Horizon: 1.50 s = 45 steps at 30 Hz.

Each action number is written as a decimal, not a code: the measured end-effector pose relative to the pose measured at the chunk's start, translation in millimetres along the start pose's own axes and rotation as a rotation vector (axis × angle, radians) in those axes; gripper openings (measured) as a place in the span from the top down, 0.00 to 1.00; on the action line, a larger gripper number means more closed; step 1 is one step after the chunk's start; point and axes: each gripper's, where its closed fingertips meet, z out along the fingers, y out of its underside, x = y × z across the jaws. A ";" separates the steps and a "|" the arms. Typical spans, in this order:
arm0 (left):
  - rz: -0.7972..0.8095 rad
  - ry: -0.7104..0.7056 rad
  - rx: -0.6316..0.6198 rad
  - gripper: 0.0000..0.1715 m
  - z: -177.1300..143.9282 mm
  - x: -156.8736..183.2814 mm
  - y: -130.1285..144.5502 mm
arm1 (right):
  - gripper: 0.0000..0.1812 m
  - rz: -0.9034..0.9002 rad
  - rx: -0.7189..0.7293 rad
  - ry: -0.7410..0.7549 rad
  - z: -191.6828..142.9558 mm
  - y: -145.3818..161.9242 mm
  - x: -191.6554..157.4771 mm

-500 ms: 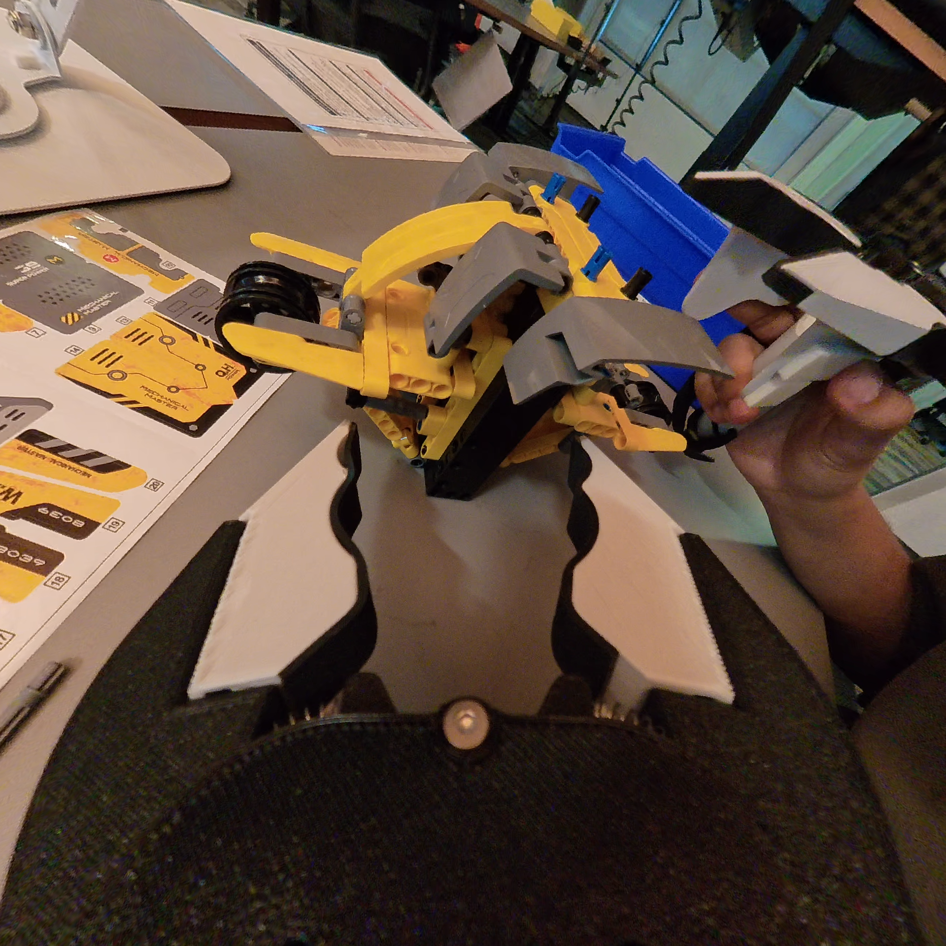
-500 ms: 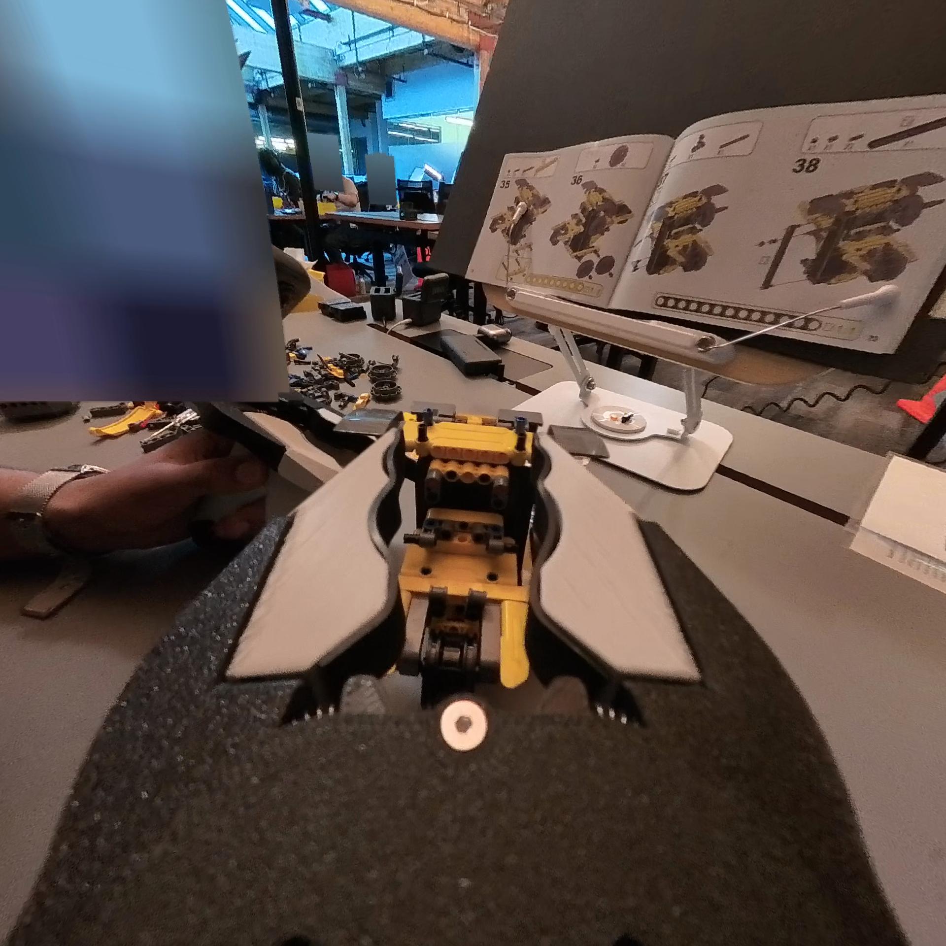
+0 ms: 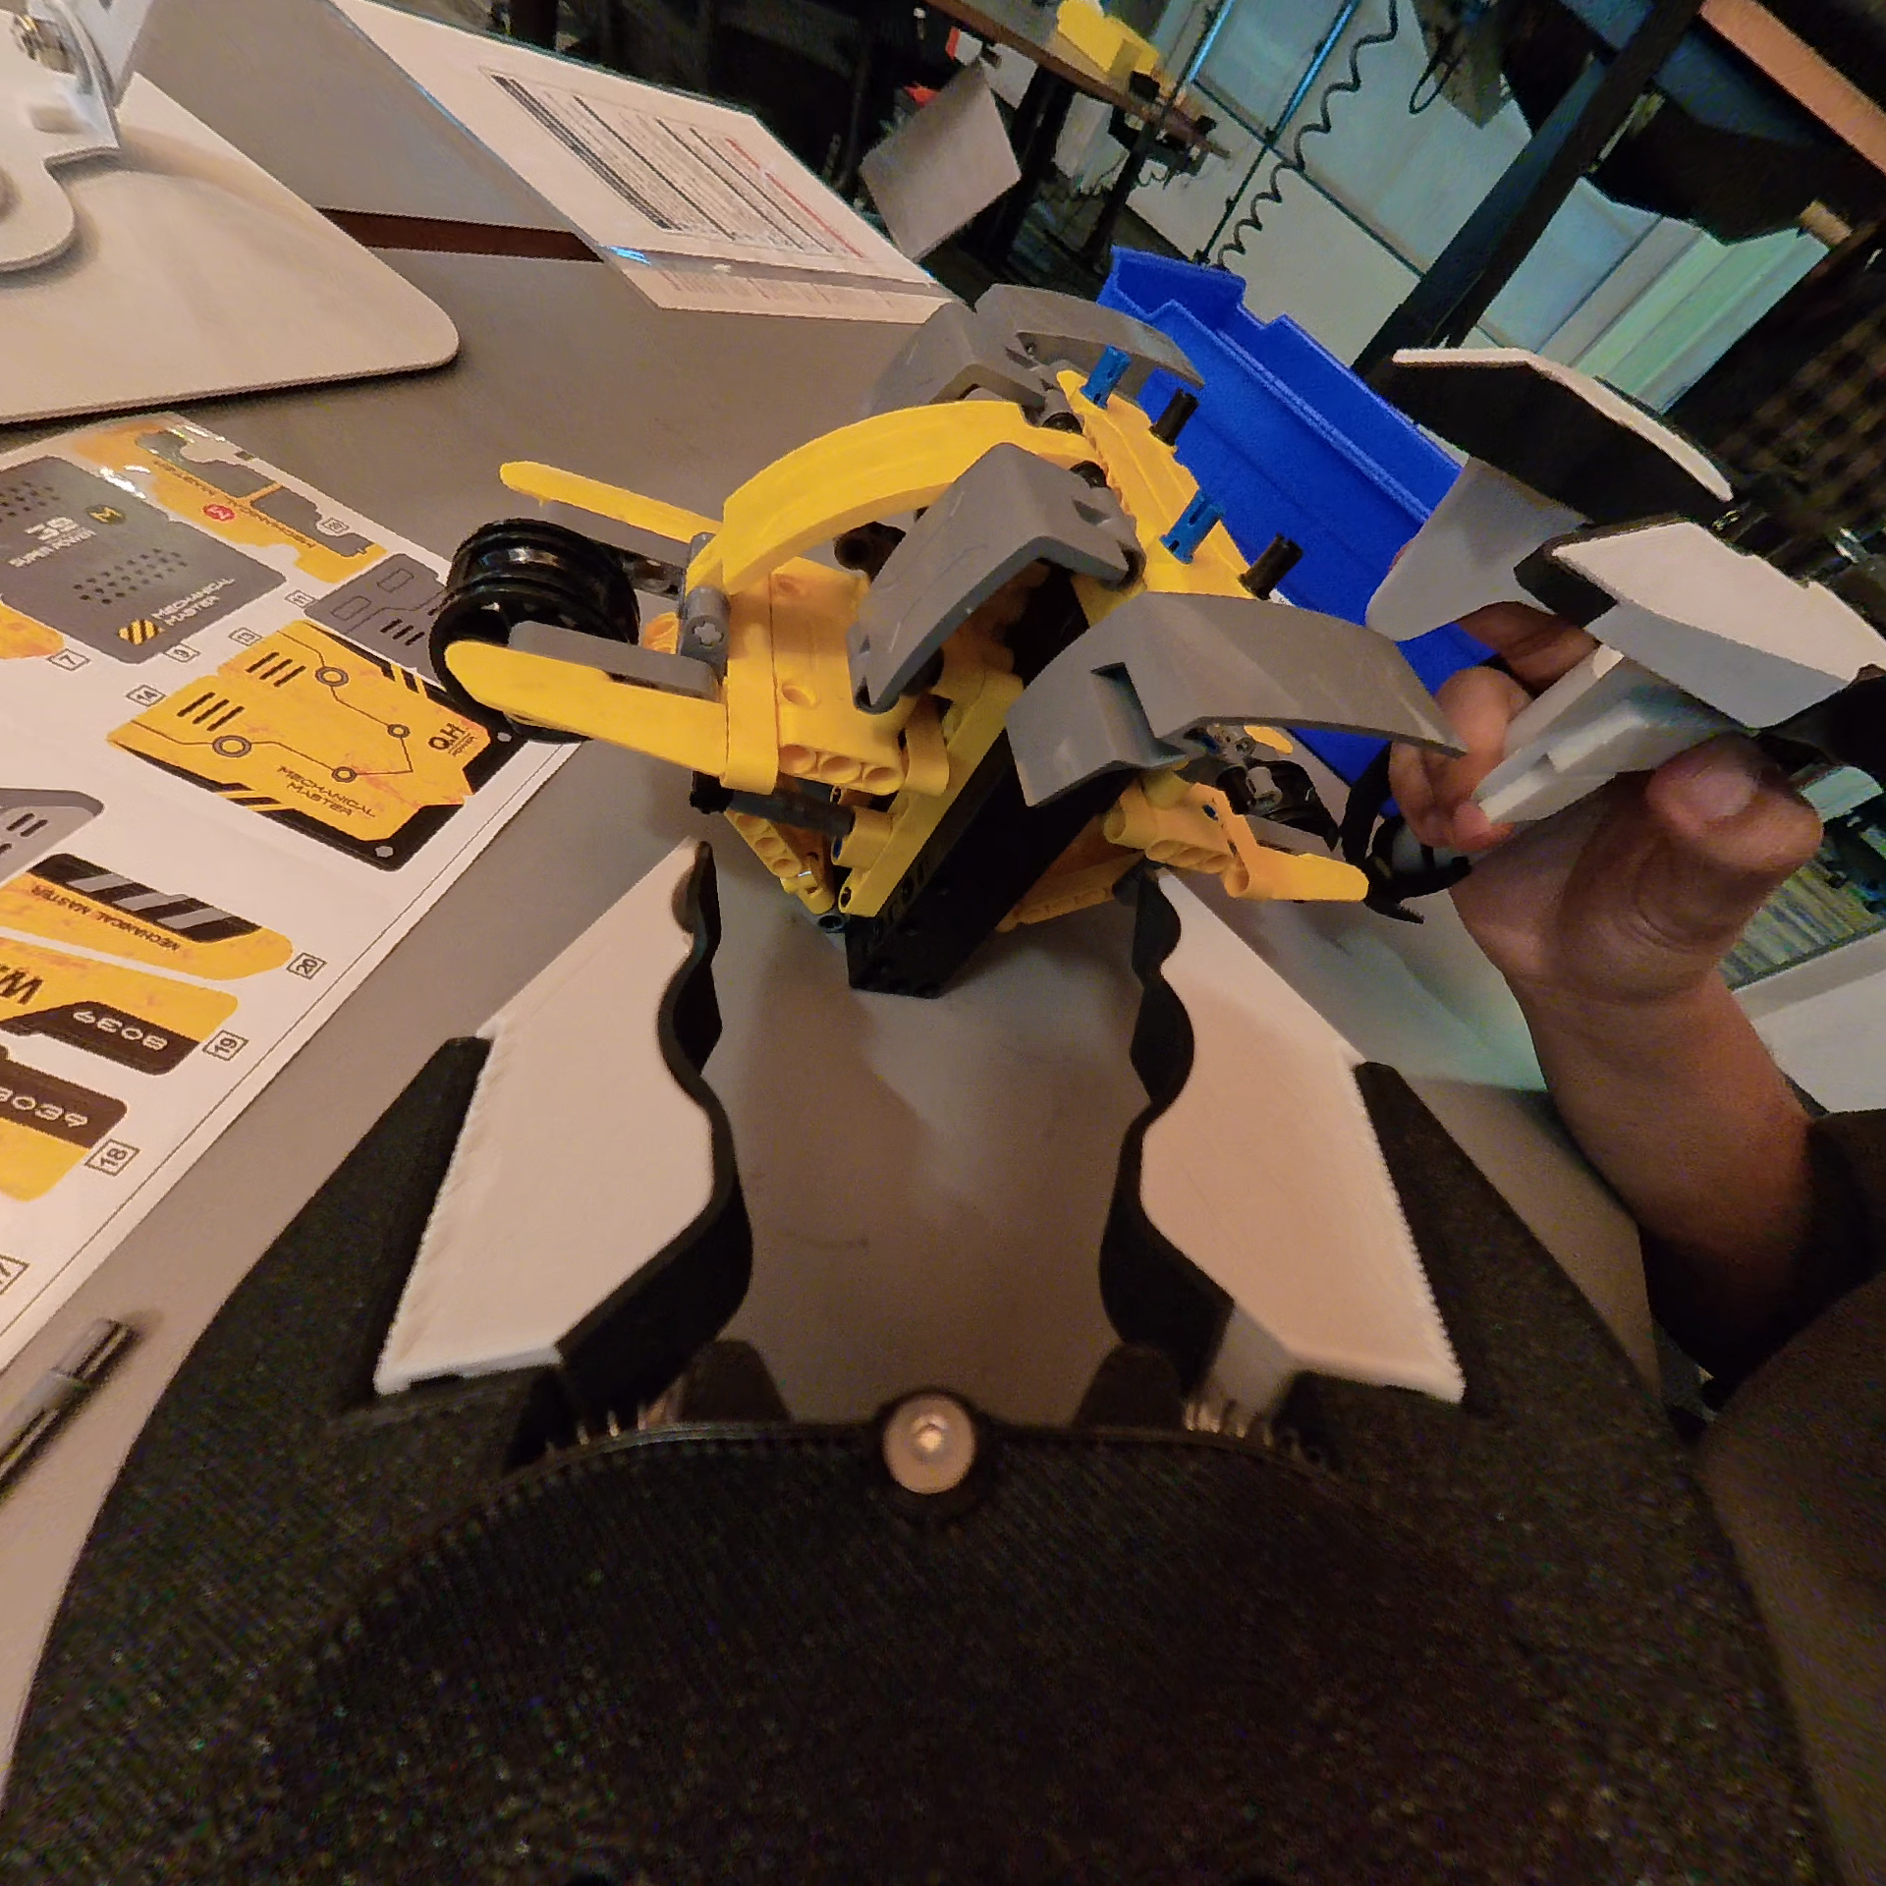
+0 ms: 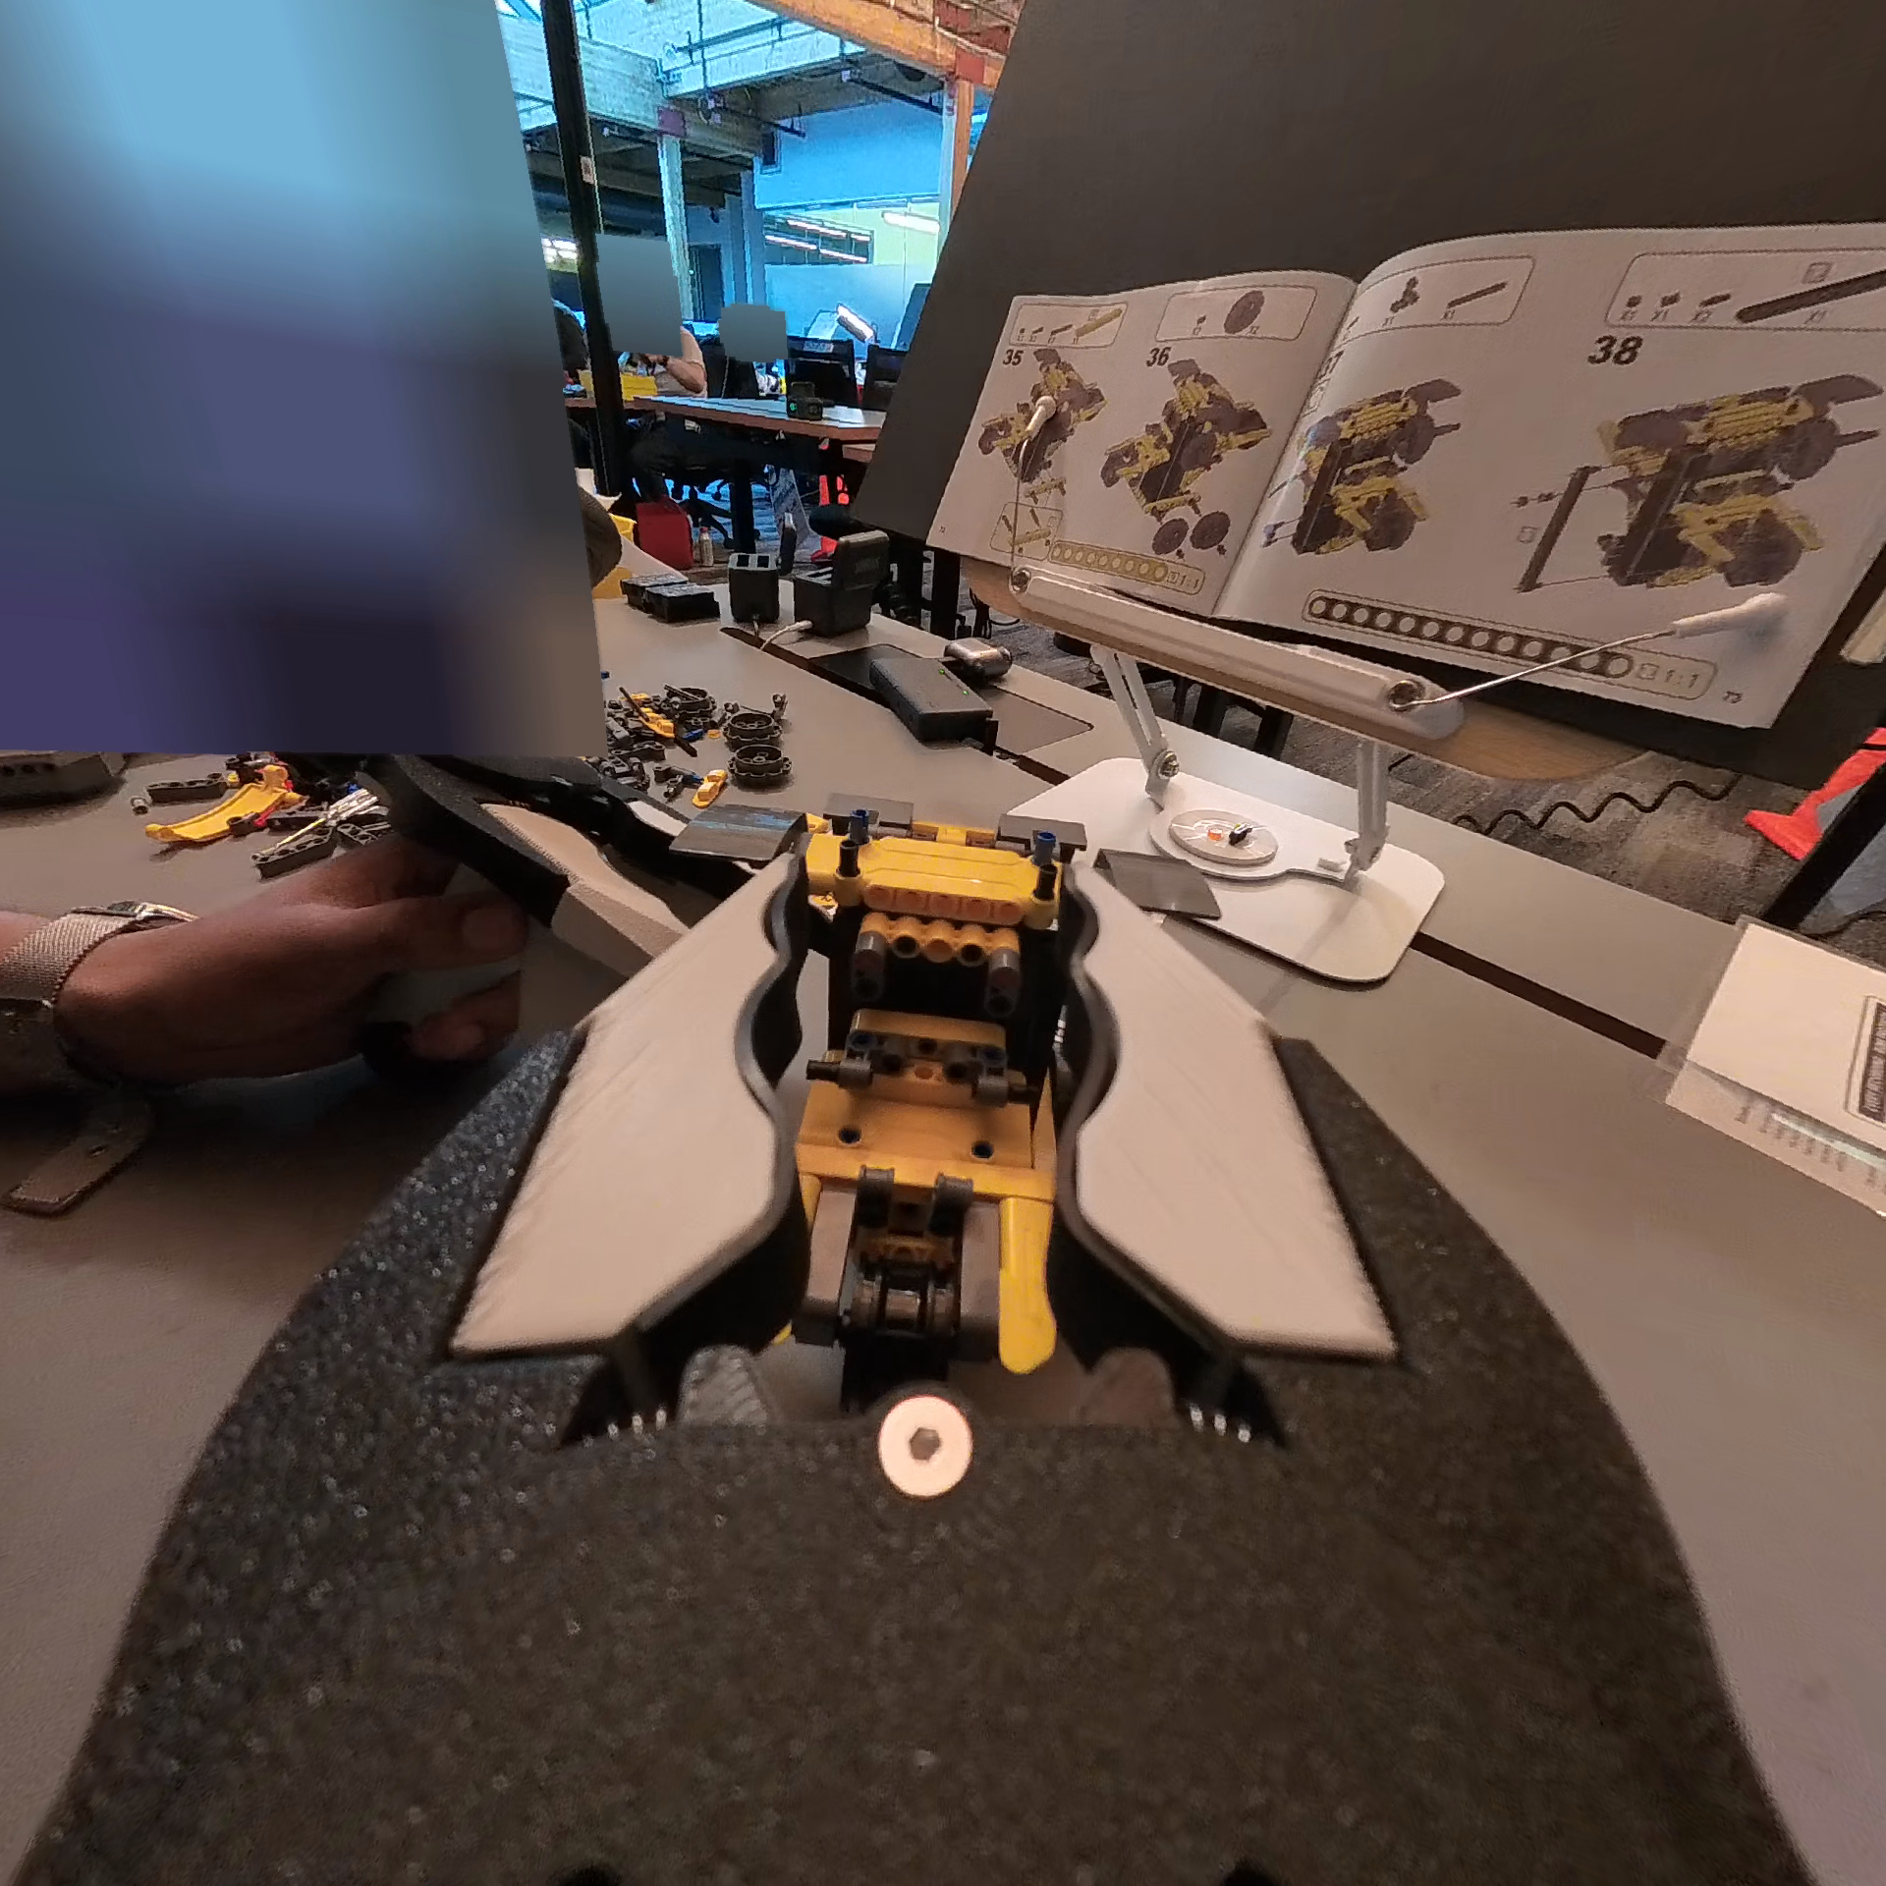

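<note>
A yellow, black and grey brick-built vehicle model is tilted up, its black lower corner close to the grey table. My right gripper is shut on the model, one finger on each side. It also shows in the left wrist view, held by a hand. My left gripper is open and empty, its fingertips just short of the model's underside. The left gripper also shows in the right wrist view, held by a hand with a wristwatch.
A sticker sheet lies left of the model and a blue bin stands behind it. An open instruction booklet sits on a white stand. Loose parts are scattered at the back left. A clear-stand card is on the right.
The right gripper with the model has shifted very slightly, so the booklet and stand sit a little further left in its view. The left gripper has barely moved.
</note>
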 end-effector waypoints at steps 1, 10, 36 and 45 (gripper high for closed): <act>0.000 0.000 0.000 0.53 0.0 0.0 0.1 | 0.73 0.000 -0.001 0.000 0.1 0.1 -0.1; -0.001 0.000 0.000 0.53 0.1 -0.2 0.1 | 0.74 -0.004 -0.006 0.006 0.3 0.8 0.4; 0.006 -0.004 -0.002 0.54 0.4 0.1 0.4 | 0.65 0.104 -0.124 -0.050 16.2 20.1 -8.5; 0.041 -0.008 -0.011 0.54 1.4 3.3 1.8 | 0.58 0.014 -0.404 0.055 39.0 48.7 -2.2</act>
